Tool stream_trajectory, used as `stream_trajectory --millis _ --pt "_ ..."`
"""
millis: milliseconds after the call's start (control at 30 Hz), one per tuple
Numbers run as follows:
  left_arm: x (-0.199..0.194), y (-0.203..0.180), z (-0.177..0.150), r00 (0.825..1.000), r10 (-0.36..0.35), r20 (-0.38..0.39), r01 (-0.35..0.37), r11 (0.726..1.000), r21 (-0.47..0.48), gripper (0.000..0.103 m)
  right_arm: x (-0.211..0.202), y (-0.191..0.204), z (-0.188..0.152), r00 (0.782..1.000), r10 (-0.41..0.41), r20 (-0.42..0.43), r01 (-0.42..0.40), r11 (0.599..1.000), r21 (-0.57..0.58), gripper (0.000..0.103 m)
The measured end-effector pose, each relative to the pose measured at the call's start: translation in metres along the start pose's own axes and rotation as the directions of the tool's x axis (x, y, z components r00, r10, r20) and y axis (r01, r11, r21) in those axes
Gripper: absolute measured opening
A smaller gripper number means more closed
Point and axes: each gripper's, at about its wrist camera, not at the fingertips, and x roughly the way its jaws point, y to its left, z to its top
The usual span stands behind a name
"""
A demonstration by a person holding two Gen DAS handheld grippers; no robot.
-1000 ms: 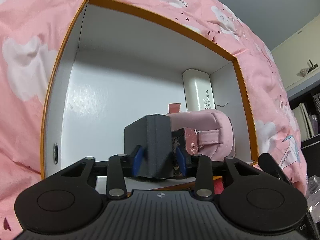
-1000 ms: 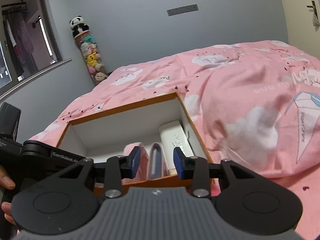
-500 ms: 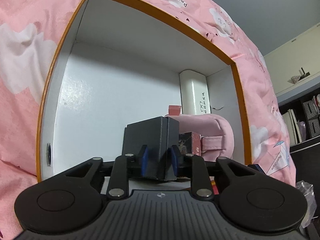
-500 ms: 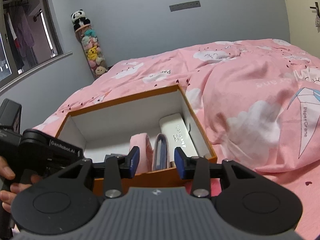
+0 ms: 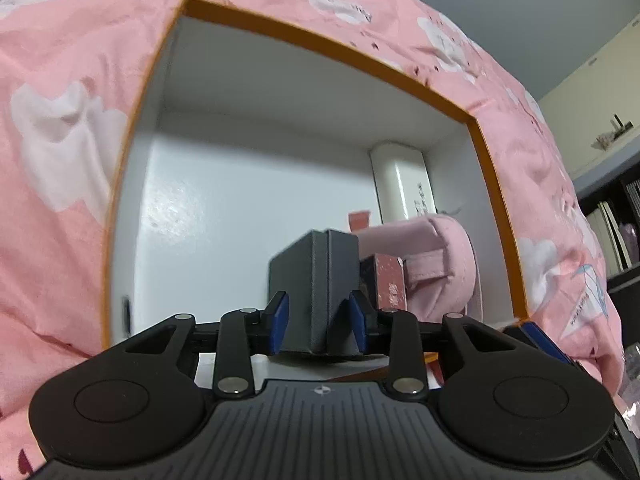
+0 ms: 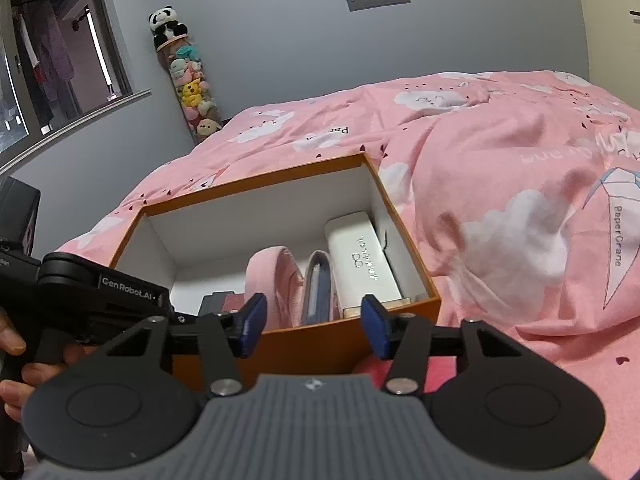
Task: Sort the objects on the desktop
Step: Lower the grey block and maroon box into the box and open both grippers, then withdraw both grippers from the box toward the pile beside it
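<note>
An open orange box [image 5: 320, 44] with a white inside lies on a pink duvet. In it stands a dark grey box [image 5: 316, 276], set between the blue pads of my left gripper [image 5: 318, 320]. The jaws are opening and the pads sit close beside its lower sides without squeezing it. Behind it are a small red box [image 5: 386, 280], a pink pouch [image 5: 440, 256] and a white case [image 5: 404, 184]. My right gripper [image 6: 314, 326] hovers before the orange box's near wall [image 6: 320, 340], its jaws opening with nothing between them.
The pink duvet [image 6: 520, 200] bulges up to the right of the box. A blue-grey pouch [image 6: 318, 288] stands between the pink pouch [image 6: 272, 272] and the white case [image 6: 360, 260]. A person's hand [image 6: 12, 344] holds the left gripper's handle at the left edge. A column of plush toys [image 6: 192, 92] stands by the far wall.
The left pads closed in on the dark grey box and have now spread again. The right jaws have widened, and the right view now looks down more steeply into the orange box.
</note>
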Motion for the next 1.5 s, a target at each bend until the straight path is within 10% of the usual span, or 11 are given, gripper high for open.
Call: stream_trajectory --millis 267,600,1167,1500 --pt "-0.055 -0.013 -0.014 0.988 -0.002 0.153 -0.018 0.991 0.134 0.038 -0.015 0.004 0.005 1.0 0.022 0.019 -0.021 0.999 -0.038 0.084" --pt "-0.111 -0.03 -0.061 0.974 -0.037 0.222 -0.049 0.928 0.37 0.055 -0.035 0.0 0.001 1.0 0.01 0.013 -0.009 0.999 -0.049 0.09" --pt "-0.078 -0.033 -0.139 0.969 0.221 0.108 -0.228 0.643 0.731 0.056 -0.053 0.016 -0.038 0.968 -0.016 -0.249 -0.075 0.933 -0.352 0.076" --pt "-0.041 -0.027 -0.155 0.941 0.338 0.035 -0.238 0.584 0.776 0.068 -0.039 0.021 -0.054 0.951 -0.076 -0.3 -0.071 0.891 -0.449 0.077"
